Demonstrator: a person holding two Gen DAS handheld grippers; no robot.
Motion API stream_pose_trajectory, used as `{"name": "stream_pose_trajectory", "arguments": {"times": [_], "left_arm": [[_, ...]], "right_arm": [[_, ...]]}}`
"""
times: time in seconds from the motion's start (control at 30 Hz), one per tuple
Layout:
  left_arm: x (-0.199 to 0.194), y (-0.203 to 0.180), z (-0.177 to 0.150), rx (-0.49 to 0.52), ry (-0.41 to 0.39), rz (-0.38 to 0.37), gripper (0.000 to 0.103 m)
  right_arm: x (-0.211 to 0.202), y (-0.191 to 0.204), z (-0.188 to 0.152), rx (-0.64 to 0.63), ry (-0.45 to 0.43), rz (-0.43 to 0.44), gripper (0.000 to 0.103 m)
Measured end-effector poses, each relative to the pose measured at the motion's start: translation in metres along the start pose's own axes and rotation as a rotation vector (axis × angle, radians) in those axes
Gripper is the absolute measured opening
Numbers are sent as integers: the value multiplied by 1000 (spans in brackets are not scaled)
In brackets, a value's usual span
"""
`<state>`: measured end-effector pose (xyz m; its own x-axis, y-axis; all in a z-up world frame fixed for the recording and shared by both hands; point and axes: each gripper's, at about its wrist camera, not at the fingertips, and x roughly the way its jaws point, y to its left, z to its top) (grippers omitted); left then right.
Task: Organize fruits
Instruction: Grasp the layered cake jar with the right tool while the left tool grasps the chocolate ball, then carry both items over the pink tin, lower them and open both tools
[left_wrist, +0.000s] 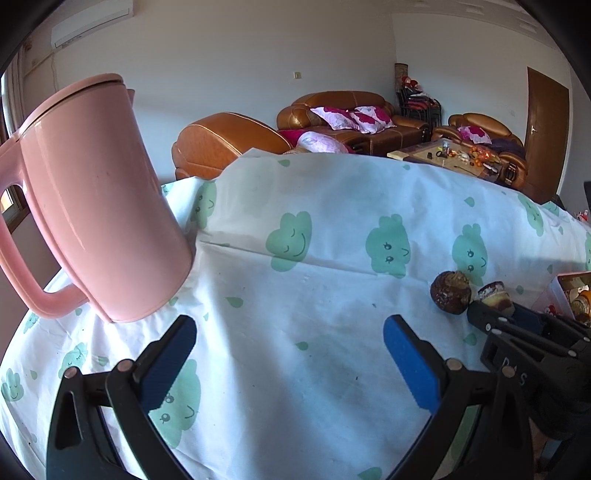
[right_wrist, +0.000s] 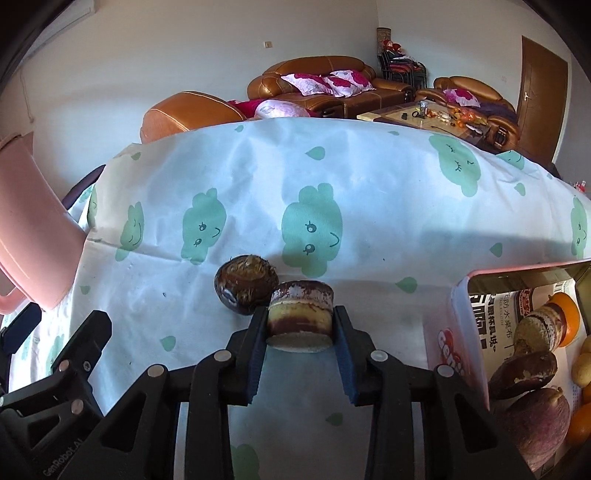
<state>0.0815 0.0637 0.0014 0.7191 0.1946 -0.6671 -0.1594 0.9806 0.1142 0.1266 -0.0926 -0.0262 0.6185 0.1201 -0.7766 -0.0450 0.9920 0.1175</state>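
Living room, table under a cloud-print cloth (right_wrist: 369, 184), leather sofas behind.

Right gripper (right_wrist: 300, 325) narrowed onto a cut brown-and-yellow fruit piece (right_wrist: 300, 314), pads against both flanks, just beside a round dark fruit (right_wrist: 245, 284) lying on the cloth. Left gripper (left_wrist: 290, 354) wide and holding nothing, near the pink jug (left_wrist: 96, 199). Best done, probably, by lifting straight up clear of the round fruit, then carrying across to the box (right_wrist: 458, 332) of fruit at right.

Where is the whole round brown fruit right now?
In the right wrist view, the whole brown fruit lies on the tablecloth, just left of the cut piece the right gripper holds.
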Motion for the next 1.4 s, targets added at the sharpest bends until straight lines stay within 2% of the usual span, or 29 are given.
{"name": "stream_pose_trajectory", "arguments": {"times": [0.17, 0.3, 0.43, 0.53, 0.6, 0.7, 0.83, 0.93, 0.97, 1.07, 1.17, 1.4], "left_arm": [[0, 0, 0, 3, -7, -15, 103], [-2, -3, 0, 12, -28, -47, 103], [-1, -16, 2, 19, -20, -136, 103], [2, -35, 7, 32, 3, -208, 96], [5, -52, 11, 78, 8, -215, 90], [13, -78, 18, 138, 28, -204, 84], [25, -101, 25, 184, 57, -229, 74], [38, -111, 27, 203, 105, -221, 60], [43, -112, 27, 206, 135, -226, 54], [47, -108, 29, 171, 154, -257, 53], [47, -107, 29, 161, 157, -295, 41], [40, -90, 27, 96, 121, -274, 41]], "right_arm": [[-3, -9, 3, 45, -21, 28, 36], [-32, -6, -7, 19, -143, 7, 36], [-64, -12, -19, 29, -248, -43, 36], [-86, -22, -26, 39, -314, -88, 36], [-96, -28, -30, 41, -342, -106, 36], [-103, -36, -35, 46, -353, -113, 36], [-103, -45, -38, 53, -349, -118, 36], [-100, -45, -38, 58, -341, -107, 36], [-99, -44, -38, 56, -340, -106, 36], [-98, -45, -38, 53, -337, -101, 36], [-94, -43, -39, 45, -323, -100, 36], [-92, -41, -42, 24, -337, -110, 36]]}}
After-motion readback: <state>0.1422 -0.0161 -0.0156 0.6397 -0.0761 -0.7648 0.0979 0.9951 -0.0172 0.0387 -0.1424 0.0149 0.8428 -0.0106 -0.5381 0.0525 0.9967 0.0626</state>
